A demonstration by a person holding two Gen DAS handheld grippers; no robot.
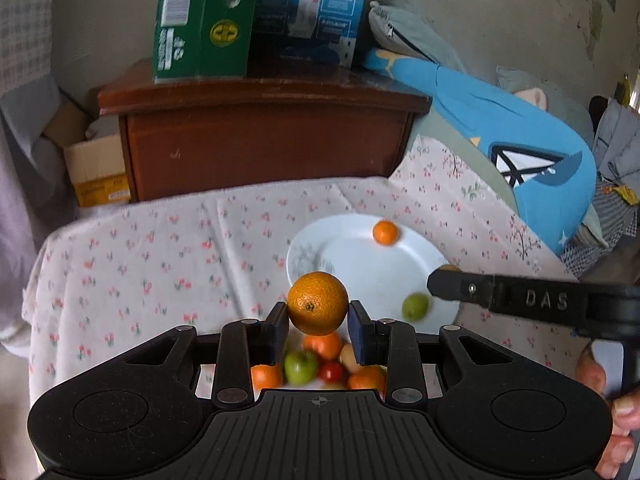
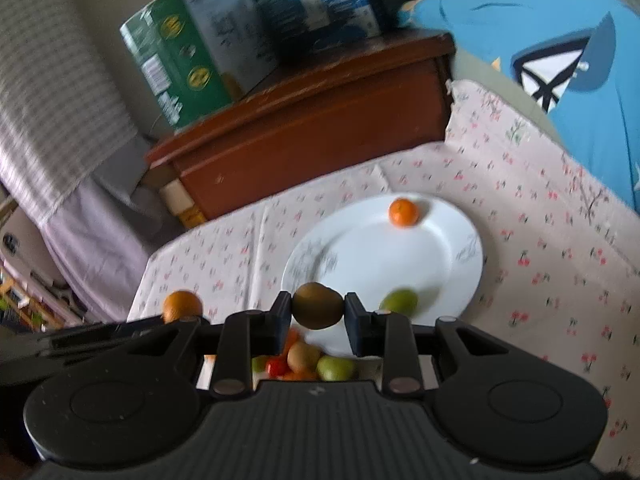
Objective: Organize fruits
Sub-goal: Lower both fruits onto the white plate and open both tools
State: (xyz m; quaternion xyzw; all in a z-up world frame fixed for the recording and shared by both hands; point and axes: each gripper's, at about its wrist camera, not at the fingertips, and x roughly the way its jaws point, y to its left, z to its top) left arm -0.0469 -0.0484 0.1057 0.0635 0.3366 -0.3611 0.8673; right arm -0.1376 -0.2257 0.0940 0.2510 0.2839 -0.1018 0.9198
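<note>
L tool (image 1: 318,322) grips orange (image 1: 317,303) | R tool (image 2: 318,322) grips kiwi (image 2: 318,306) | both short of plate (image 2: 400,256) | risk: round fruit slips frm pads, rolls off bench

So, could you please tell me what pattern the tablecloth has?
The tablecloth is white with small red cherry sprigs, clearest in the left wrist view.

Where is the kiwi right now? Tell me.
The kiwi is clamped in the right gripper, held above the near rim of the white plate.
</note>
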